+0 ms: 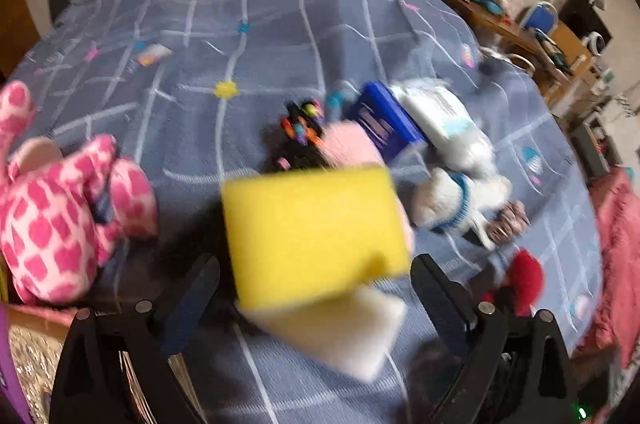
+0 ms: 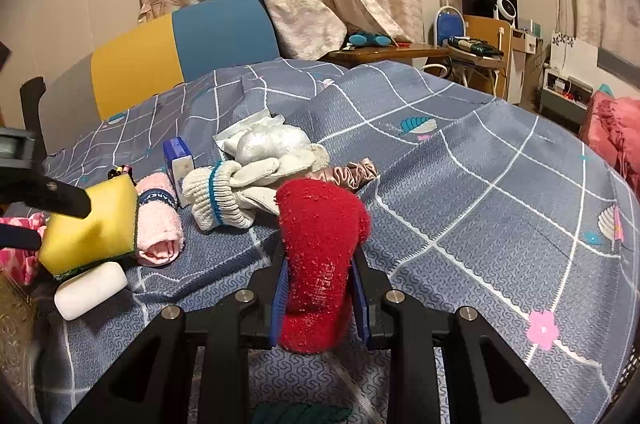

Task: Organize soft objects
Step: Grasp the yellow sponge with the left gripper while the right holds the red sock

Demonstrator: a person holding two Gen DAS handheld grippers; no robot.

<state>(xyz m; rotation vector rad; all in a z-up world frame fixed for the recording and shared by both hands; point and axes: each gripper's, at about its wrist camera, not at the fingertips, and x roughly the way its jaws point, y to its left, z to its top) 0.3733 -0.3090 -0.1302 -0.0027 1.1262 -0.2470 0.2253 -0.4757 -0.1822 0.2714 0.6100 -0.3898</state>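
Red fuzzy sock (image 2: 320, 264) pinched upright in right claw (image 2: 320, 298), lifted clear of bed (image 2: 480, 184), likely for sorting. Left claw (image 1: 316, 288) spread wide around yellow sponge (image 1: 316, 232); grip not confirmed, view blurred. White sponge (image 2: 90, 290) lying just below. White gloves (image 2: 232, 192), pink towel roll (image 2: 158, 224) left clustered mid-bed.

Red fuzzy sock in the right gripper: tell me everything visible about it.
The red fuzzy sock is a thick, fleecy knit with pilled fibres and faint lettering running down its length. It stands roughly upright, pinched at its lower half between the blue-padded fingers of the right gripper, which is shut on it; its rounded upper end bulges above them. It is held over the grey-blue checked bedspread, in front of white knit gloves. Whether it touches them is unclear. The left wrist view shows it only as a red blur.
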